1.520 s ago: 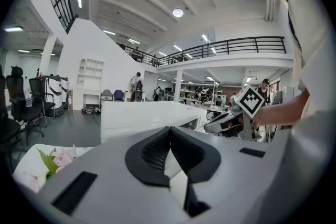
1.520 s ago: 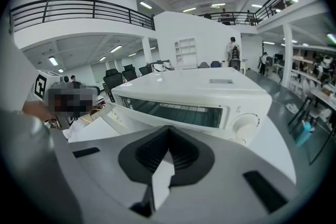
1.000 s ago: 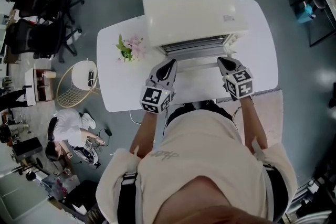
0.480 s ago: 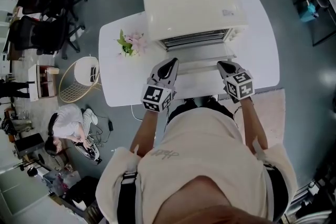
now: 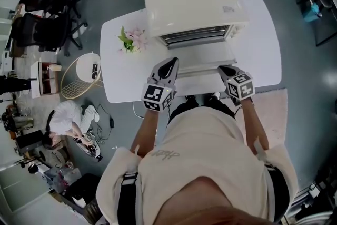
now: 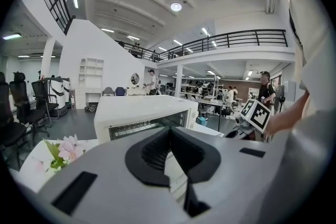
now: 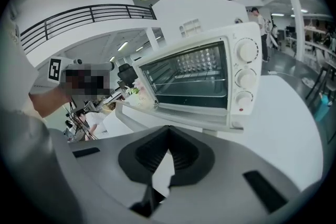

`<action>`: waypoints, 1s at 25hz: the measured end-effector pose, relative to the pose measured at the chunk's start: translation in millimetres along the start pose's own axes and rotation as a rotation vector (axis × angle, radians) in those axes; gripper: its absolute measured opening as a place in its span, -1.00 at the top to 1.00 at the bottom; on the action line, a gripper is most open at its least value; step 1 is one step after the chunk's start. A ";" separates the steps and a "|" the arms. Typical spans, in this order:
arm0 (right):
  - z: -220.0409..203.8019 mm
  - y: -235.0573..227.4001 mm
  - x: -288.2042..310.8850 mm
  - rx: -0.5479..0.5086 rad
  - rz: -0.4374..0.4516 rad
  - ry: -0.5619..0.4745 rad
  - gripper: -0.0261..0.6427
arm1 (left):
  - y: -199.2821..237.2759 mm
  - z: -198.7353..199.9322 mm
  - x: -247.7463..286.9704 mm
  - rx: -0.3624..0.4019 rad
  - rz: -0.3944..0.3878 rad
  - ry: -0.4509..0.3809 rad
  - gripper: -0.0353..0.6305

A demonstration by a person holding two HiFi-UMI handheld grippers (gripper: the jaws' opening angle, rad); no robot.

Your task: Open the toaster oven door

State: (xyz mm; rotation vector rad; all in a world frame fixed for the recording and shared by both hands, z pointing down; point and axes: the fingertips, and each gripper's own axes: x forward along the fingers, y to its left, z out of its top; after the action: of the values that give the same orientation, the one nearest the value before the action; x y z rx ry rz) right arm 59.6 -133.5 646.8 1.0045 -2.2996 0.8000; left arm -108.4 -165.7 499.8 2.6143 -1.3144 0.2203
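Door (image 5: 202, 64) of the oven (image 5: 195, 5) lies fully lowered, near level, over the table (image 5: 118, 79); the cavity and rack are exposed. Left gripper (image 6: 170, 128) and right gripper (image 7: 168, 127) have their fingers pressed together on nothing. Each sits near the door's front edge, one toward each end. Opening appears complete, so the step in hand is probably withdrawal. Draw both grippers straight back and level. Do not nudge the door upward. Keep the left one clear of the flowers (image 5: 131, 42).
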 end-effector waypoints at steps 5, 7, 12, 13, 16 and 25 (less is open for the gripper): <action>-18.7 -0.5 4.9 0.025 0.006 0.028 0.90 | -3.6 -4.9 -2.2 -0.007 0.008 0.012 0.83; -26.3 -0.6 7.2 0.016 0.003 0.043 0.90 | -4.7 -6.7 -2.8 -0.008 0.010 0.015 0.83; -34.2 0.0 9.6 0.009 -0.002 0.054 0.90 | -5.3 -12.3 -4.9 -0.012 0.012 0.030 0.83; -34.3 0.4 9.5 0.009 0.001 0.054 0.90 | -5.9 -13.1 -5.6 -0.012 0.011 0.033 0.83; -37.0 2.0 9.8 0.019 0.022 0.062 0.90 | -7.7 -16.1 -7.5 -0.012 0.006 0.042 0.83; -60.2 2.0 14.6 0.074 0.021 0.108 0.90 | -11.3 -20.7 -9.9 -0.010 0.005 0.053 0.83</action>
State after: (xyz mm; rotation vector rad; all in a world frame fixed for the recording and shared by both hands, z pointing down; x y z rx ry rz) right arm 61.8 -98.3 697.8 0.9466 -2.2064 0.9314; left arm -106.0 -146.2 516.2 2.5789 -1.3013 0.2807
